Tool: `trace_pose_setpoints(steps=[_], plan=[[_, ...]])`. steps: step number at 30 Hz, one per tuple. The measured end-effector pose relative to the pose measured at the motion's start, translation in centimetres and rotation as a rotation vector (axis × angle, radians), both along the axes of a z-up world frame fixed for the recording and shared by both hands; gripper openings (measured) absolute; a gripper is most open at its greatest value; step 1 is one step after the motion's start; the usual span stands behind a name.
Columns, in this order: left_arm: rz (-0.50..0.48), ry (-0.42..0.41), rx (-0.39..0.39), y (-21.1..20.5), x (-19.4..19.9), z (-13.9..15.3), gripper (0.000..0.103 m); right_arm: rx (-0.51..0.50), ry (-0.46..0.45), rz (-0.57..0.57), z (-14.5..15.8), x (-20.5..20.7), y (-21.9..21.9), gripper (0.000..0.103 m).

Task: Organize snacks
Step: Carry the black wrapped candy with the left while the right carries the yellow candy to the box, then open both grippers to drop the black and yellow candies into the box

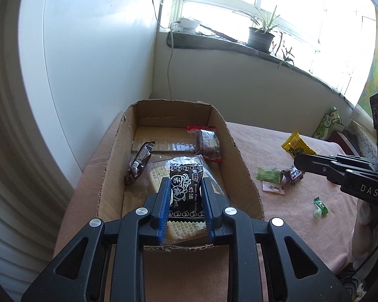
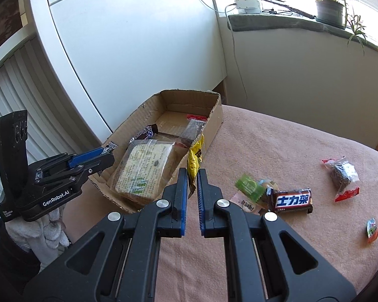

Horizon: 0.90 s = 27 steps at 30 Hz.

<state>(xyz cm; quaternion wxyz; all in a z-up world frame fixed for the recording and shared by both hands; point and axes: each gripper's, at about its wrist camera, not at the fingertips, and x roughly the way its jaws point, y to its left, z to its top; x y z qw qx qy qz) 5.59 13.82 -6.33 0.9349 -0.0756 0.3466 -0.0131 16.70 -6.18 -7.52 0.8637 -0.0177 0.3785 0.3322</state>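
Left fingers [image 1: 184, 185] clamped on black candy packet [image 1: 186, 191] over cardboard box [image 1: 242, 166], right fingers [image 2: 192, 175] clamped on yellow packet [image 2: 195, 159]

"Cream Plum Candy", with Chinese characters including 奶油, is being shown on the black candy packet [image 1: 186, 191]. "DAS" is being displayed on the right gripper [image 1: 297, 161] body. "GenRobot.AI" is being displayed on the left gripper [image 2: 107, 154] body. 士力架 is being shown on the brown chocolate bar [image 2: 291, 200]. Print on the biscuit pack [image 2: 143, 171] is being left unread, too small.
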Motion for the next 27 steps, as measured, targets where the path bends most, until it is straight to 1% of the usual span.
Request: trace_pose_setpoints(steps=[8, 14, 21, 27], plan=[[0.027, -0.004, 0.013, 0.8, 0.4, 0.0, 0.023, -0.008, 0.001, 0.076, 0.0, 0.7, 4.4, 0.007], [0.041, -0.001, 0.012, 1.4, 0.6, 0.0, 0.023, -0.029, 0.009, 0.111, -0.5, 1.6, 6.9, 0.007], [0.045, 0.005, 0.011, 1.9, 1.2, -0.2, 0.023, -0.058, 0.023, 0.131, -1.4, 2.4, 8.8, 0.007], [0.047, 0.007, 0.013, 1.9, 1.3, -0.2, 0.023, -0.063, 0.034, 0.141, -1.8, 2.9, 9.3, 0.008]])
